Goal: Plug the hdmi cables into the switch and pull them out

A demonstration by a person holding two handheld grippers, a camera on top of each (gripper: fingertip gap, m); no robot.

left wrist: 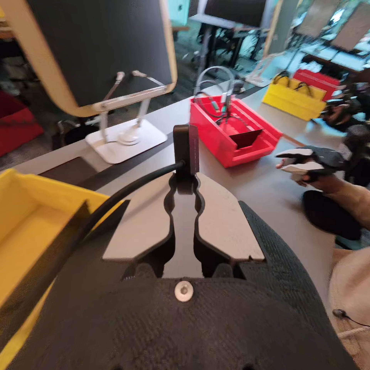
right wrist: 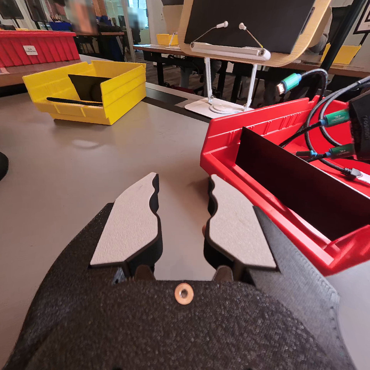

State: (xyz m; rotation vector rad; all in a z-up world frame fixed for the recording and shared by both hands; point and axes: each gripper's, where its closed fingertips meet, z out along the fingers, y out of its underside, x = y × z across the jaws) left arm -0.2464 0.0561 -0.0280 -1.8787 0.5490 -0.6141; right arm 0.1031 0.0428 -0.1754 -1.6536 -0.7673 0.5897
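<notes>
My left gripper (left wrist: pixel 185 176) is shut on the black HDMI switch (left wrist: pixel 185 149), held upright above the grey table, its thick black cable (left wrist: pixel 128 192) trailing left over a yellow bin. HDMI cables with green plugs (right wrist: pixel 336 118) lie coiled in the red bin (right wrist: pixel 260 124); the red bin also shows in the left wrist view (left wrist: pixel 220 148). One green plug (right wrist: pixel 290 81) sticks up above the bin's far wall. My right gripper (right wrist: pixel 183 180) is open and empty, low over the table just left of the red bin; it also shows in the left wrist view (left wrist: pixel 280 162).
A yellow bin (right wrist: pixel 112 96) with a black divider stands at the far left of the table, and its near corner shows in the left wrist view (left wrist: pixel 30 220). A white tablet stand (right wrist: pixel 220 108) holding a dark board stands at the table's far edge. More yellow and red bins (left wrist: pixel 294 98) sit further right. My right gripper is the nearer one to the green plug (right wrist: pixel 290 81): about 25 cm, against 40 cm.
</notes>
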